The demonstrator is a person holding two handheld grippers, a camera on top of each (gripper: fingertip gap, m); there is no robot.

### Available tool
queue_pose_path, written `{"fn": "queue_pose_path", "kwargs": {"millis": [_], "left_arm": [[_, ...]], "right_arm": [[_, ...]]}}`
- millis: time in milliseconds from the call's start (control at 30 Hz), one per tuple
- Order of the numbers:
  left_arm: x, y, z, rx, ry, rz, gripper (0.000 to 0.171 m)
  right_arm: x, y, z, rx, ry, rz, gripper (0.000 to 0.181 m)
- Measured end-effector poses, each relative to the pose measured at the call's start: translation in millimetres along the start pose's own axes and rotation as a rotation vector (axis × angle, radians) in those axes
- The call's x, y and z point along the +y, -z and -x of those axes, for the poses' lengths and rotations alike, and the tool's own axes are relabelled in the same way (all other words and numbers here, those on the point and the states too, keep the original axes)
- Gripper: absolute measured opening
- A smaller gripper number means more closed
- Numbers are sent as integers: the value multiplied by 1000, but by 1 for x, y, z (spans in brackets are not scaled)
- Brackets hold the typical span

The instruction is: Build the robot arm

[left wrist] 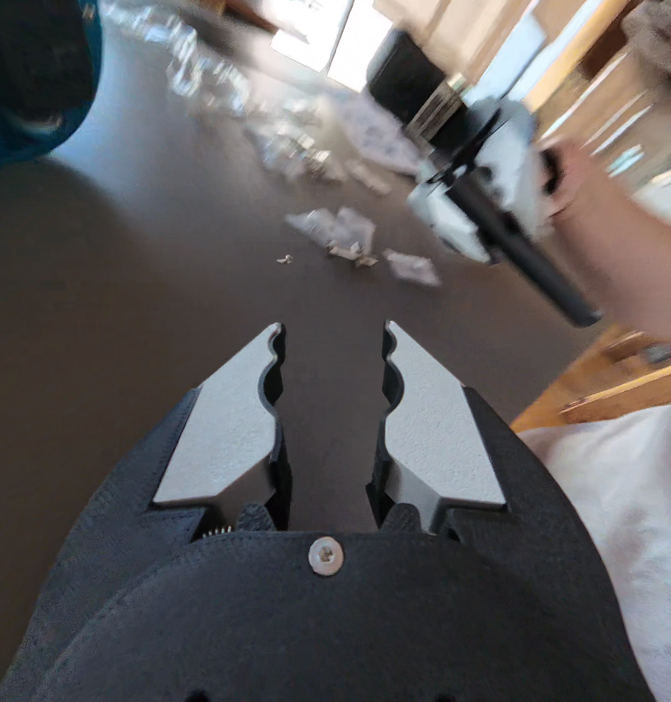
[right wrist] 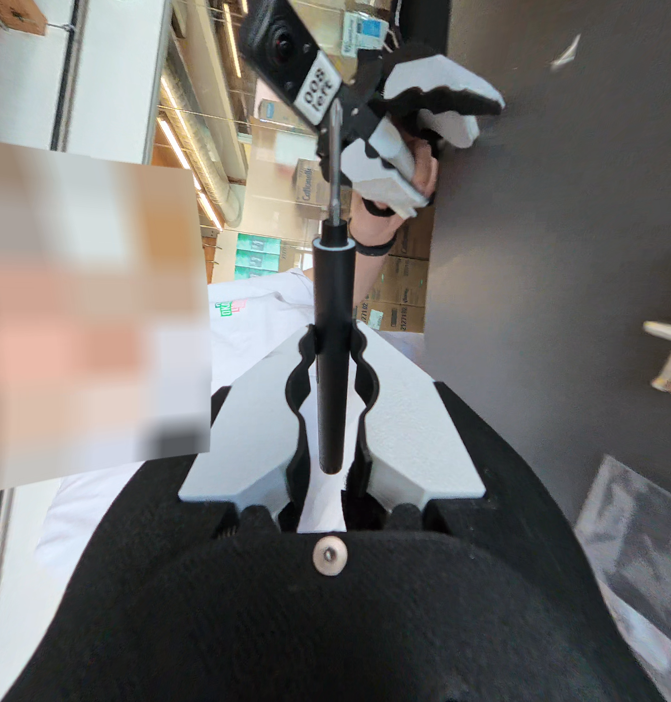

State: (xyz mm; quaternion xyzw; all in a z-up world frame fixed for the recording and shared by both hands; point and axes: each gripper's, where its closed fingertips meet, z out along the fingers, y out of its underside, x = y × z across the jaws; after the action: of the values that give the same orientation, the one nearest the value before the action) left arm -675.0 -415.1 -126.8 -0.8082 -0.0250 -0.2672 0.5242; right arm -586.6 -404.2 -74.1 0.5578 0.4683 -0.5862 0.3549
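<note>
My left gripper [left wrist: 334,330] is open and empty, low over a dark grey table [left wrist: 136,304]. My right gripper [right wrist: 332,330] is shut on the black handle of a screwdriver [right wrist: 332,304]. Its metal shaft [right wrist: 334,159] points away from the right wrist camera, toward the left gripper [right wrist: 455,152], which a hand holds at the table edge. In the left wrist view the right gripper [left wrist: 478,190] shows blurred at the upper right, with the black screwdriver handle [left wrist: 535,266] sticking out of it. Small clear plastic bags [left wrist: 337,228] and tiny loose bits [left wrist: 284,259] lie on the table ahead of the left gripper.
A blue and black object [left wrist: 30,76] stands at the table's far left. More clear bags [left wrist: 296,144] lie farther back, and one [right wrist: 638,551] beside the right gripper. A small pale metal piece [right wrist: 668,353] lies on the table. Cardboard boxes [right wrist: 402,273] are stacked behind. A person in white [right wrist: 258,304] is close by.
</note>
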Motion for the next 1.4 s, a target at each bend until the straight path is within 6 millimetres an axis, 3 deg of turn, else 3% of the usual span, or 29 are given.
{"fn": "queue_pose_path", "kwargs": {"millis": [33, 133, 300, 400, 500, 600, 733, 967, 1100, 1233, 1400], "left_arm": [[4, -2, 7, -52, -8, 37, 38], [-12, 5, 34, -198, -60, 43, 33], [-19, 10, 85, -214, -41, 217, 51], [-19, 8, 106, -180, -88, 292, 36], [-14, 6, 99, -67, -134, 362, 32], [-9, 12, 98, -64, -270, 357, 22], [-10, 17, 104, -63, -291, 357, 31], [-1, 33, 96, 34, -323, 410, 30], [-1, 32, 96, 58, -359, 428, 28], [-6, 24, 102, 35, -454, 480, 25], [-7, 6, 96, 61, -445, 511, 17]], "right_arm": [[0, 2, -5, 15, -20, 6, 17], [-5, 6, -12, 17, -48, 12, 17], [-24, 7, -8, 9, -25, -20, 17], [-36, 5, -6, 14, 10, -64, 17], [-47, -1, 0, -7, 34, -139, 17], [-51, -8, 7, -28, 70, -187, 17], [-58, -18, 5, 6, 81, -252, 17], [-53, -54, -34, 66, -118, -187, 17], [-50, -74, -60, 138, -207, -123, 17], [-53, -71, -74, 306, -178, -59, 17], [-50, -46, -89, 605, -106, 61, 17]]}}
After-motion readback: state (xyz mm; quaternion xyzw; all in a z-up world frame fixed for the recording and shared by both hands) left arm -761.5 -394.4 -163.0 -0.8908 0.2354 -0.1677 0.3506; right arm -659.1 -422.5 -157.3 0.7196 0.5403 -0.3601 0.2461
